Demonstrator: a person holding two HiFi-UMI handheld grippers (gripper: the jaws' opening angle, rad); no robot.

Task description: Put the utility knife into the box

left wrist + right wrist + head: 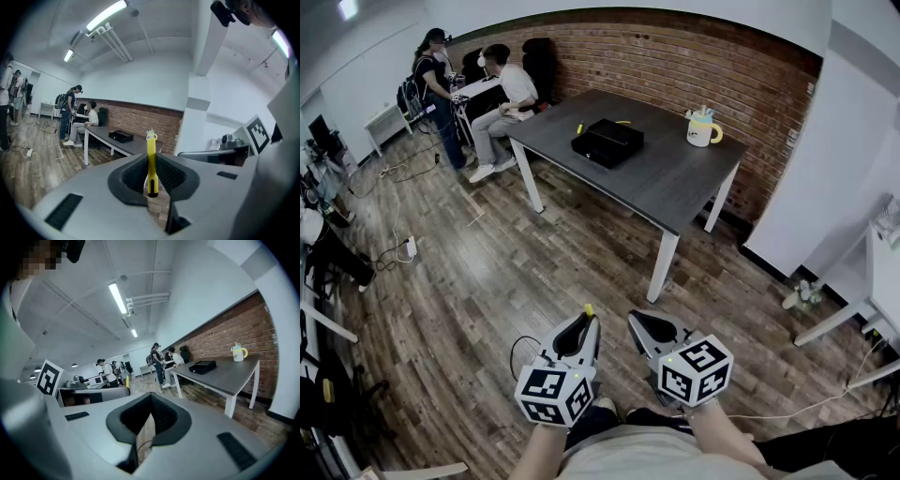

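Observation:
The yellow utility knife (pixel 151 164) stands upright between the jaws of my left gripper (pixel 151 159), which is shut on it; its tip (pixel 589 309) pokes out above the left gripper (pixel 584 326) in the head view. The black box (pixel 607 142) lies on the dark grey table (pixel 675 178) far ahead, and it also shows as a black box (pixel 121 136) in the left gripper view and a black box (pixel 202 366) in the right gripper view. Both grippers hang over the wooden floor, well short of the table. My right gripper (pixel 641 324), also seen at right gripper (pixel 151 401), is shut with nothing in it.
A white mug (pixel 701 129) with a yellow handle stands at the table's far right corner, and small yellow items (pixel 579 127) lie by the box. Two people (pixel 502 98) are at a desk beyond the table's left end. Cables (pixel 398 246) trail across the floor at left.

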